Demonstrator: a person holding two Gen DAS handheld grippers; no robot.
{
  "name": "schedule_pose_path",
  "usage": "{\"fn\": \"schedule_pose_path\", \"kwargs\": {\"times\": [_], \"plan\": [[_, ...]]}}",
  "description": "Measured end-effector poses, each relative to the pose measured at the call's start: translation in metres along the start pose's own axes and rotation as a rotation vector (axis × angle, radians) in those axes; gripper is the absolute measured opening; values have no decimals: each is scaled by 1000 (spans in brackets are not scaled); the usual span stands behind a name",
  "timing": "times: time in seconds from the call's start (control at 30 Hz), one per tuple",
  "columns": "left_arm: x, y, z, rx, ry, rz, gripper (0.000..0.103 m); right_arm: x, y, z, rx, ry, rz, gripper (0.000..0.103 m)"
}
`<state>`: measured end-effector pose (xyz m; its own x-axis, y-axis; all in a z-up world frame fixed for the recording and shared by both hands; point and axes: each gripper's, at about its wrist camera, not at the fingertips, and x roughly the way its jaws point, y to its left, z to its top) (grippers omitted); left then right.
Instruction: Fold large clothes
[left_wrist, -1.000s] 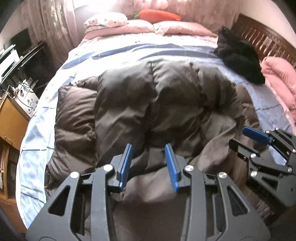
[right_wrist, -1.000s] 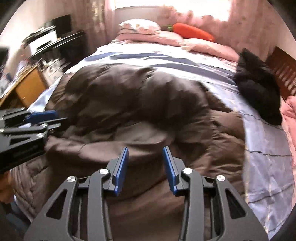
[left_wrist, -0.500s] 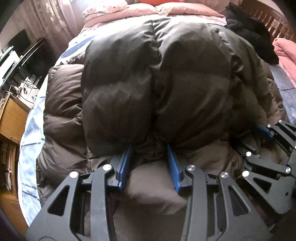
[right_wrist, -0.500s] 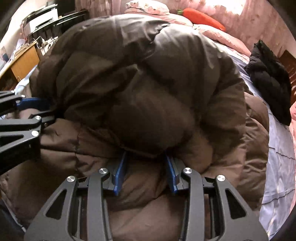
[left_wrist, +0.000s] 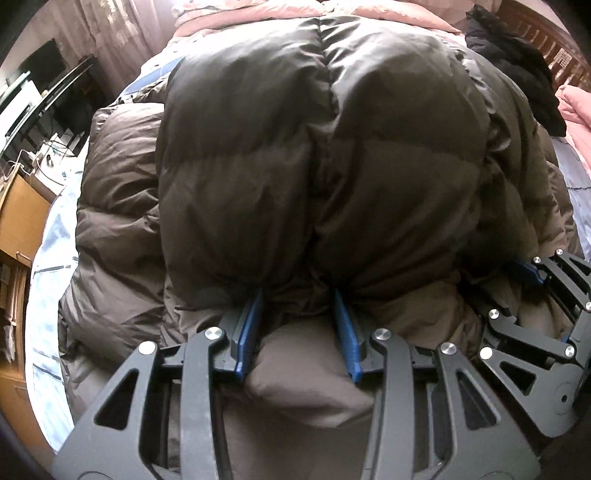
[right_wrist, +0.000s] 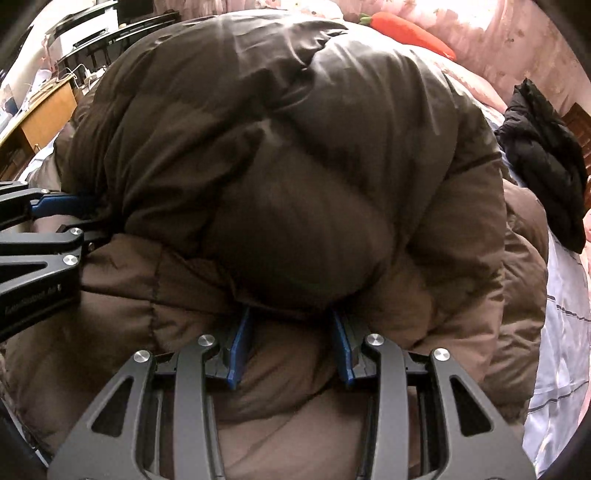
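Jacket bulk now nearer; two claws: left, right.

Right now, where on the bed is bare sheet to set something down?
Bare sheet shows right of the brown down coat, below the black garment. A thinner strip runs between the coat and the wooden furniture. The middle is all coat.

A second earlier the brown down jacket lay flat on the bed. Both grippers, the left gripper and the right gripper, pushed in under the jacket's near hem, and its puffy folded bulk rose over their blue fingers, hiding most of the pillows behind the jacket.
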<state>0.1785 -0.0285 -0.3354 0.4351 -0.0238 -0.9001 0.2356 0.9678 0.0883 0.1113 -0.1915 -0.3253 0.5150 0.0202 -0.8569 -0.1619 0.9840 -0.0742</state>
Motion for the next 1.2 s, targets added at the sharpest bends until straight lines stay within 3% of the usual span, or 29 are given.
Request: {"fn": "schedule_pose_path", "kwargs": {"times": [0.6,0.67,0.73,0.77,0.8,0.87,0.93,1.0,1.03,1.1,1.2], "plan": [[15,11,1,-9,14,-4,41,7,-3,3,-19,11,8,40],[10,11,4,-13,22,2,40,-1,-8,9,10,40,40,40],[-15,10,11,-22,12,-42,41,-29,-26,25,74,33,165,40],[-33,9,13,-6,-43,-73,50,-42,-35,32,87,7,196,47],[-50,8,15,14,-100,-78,71,-62,-50,43,101,-51,212,55],[-81,3,16,46,-202,-66,88,-94,-83,67,145,-160,209,99],[-103,-9,16,96,-245,-112,88,-104,-116,90,221,-195,213,102],[-107,-26,12,159,-241,-126,87,-97,-144,109,295,-161,233,102],[-105,-36,7,204,-228,-132,86,-90,-157,115,332,-139,245,102],[-91,-53,-6,286,-166,-160,56,-68,-180,125,400,-100,237,102],[-62,-68,-25,366,-21,-208,30,-24,-200,136,503,-13,292,102]]}}
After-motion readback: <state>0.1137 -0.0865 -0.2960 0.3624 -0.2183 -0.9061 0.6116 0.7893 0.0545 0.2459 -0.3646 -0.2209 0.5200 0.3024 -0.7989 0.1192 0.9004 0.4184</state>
